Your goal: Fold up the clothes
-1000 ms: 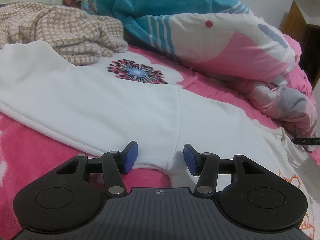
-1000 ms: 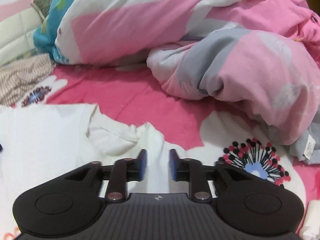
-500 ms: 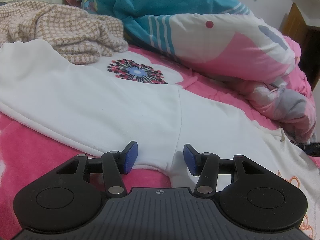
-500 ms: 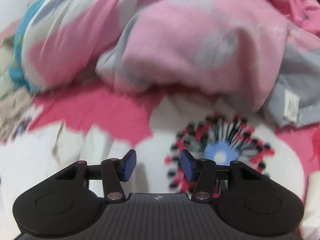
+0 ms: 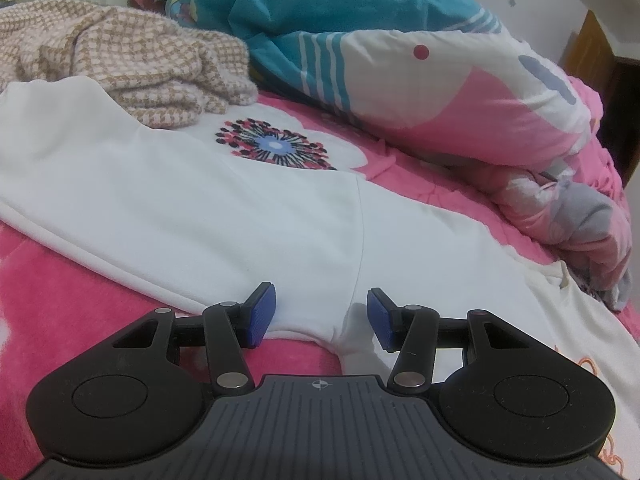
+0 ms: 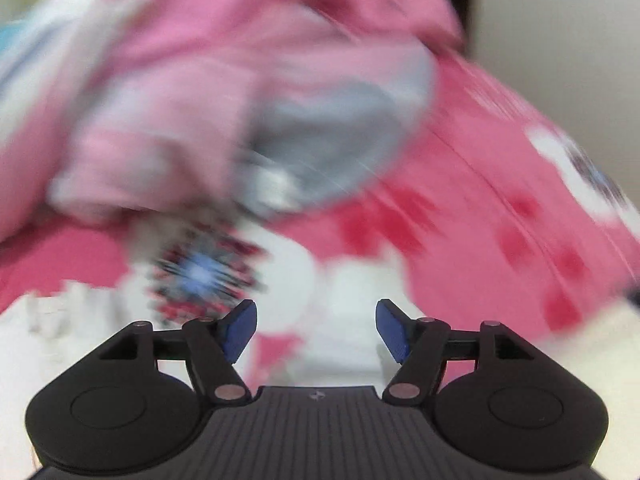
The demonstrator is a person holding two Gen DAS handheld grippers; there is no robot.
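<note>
Smooth white garment flat on fuzzy pink bedspread, beside nubbly checked knit

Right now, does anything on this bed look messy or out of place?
Yes. A checked beige garment lies crumpled in a heap, its edge resting on the spread white shirt. A rumpled quilt is bunched up beside the shirt. The right wrist view is too blurred to judge.

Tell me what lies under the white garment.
The white garment lies spread on a pink bedsheet with a flower print showing past its far edge. What the sheet looks like beneath the cloth is covered.
</note>
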